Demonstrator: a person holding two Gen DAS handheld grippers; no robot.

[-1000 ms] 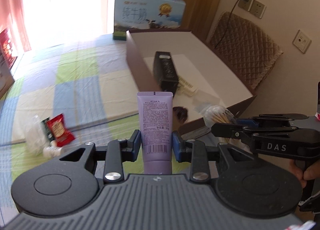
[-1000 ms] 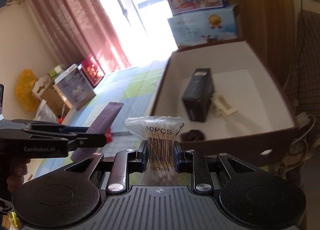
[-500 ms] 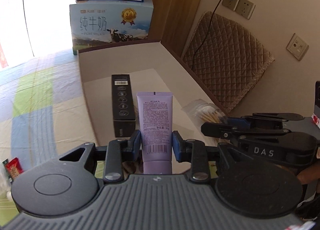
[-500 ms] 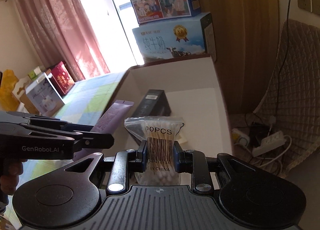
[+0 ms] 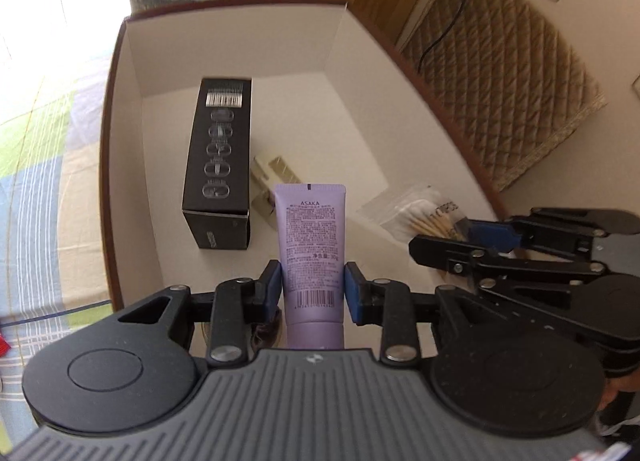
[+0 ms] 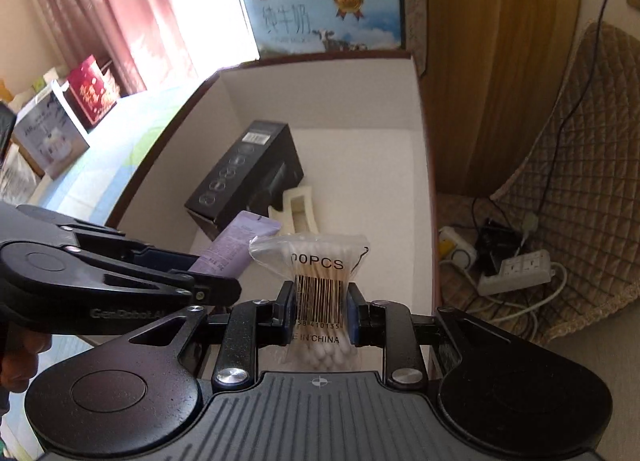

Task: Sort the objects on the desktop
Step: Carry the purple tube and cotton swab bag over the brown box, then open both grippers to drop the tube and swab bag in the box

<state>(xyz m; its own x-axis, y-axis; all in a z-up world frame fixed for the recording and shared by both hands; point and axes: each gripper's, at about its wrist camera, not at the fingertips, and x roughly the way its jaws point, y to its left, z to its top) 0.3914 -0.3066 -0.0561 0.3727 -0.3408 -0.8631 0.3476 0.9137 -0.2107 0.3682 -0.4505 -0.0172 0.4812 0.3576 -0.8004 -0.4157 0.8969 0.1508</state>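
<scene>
My left gripper (image 5: 313, 288) is shut on a purple tube (image 5: 311, 237) labelled ASAKA, held upright over the open cardboard box (image 5: 116, 165). My right gripper (image 6: 319, 313) is shut on a clear bag of cotton swabs (image 6: 316, 261), also above the box (image 6: 424, 181). The swab bag (image 5: 420, 213) and the right gripper (image 5: 472, 239) show at the right of the left wrist view. The purple tube (image 6: 236, 245) and the left gripper (image 6: 208, 281) show at the left of the right wrist view. Inside the box lie a black carton (image 5: 220, 157) and a cream hair clip (image 6: 298, 209).
A blue milk carton (image 6: 332, 13) stands behind the box. A quilted cushion (image 5: 504, 77) leans on the wall to the right, with a power strip and cables (image 6: 516, 269) on the floor. A checked cloth (image 5: 36, 181) covers the surface on the left, where gift boxes (image 6: 68, 117) stand.
Both grippers have moved forward and lower, from beside the box's near edge to above its inside. The tube and the swab bag stay gripped.
</scene>
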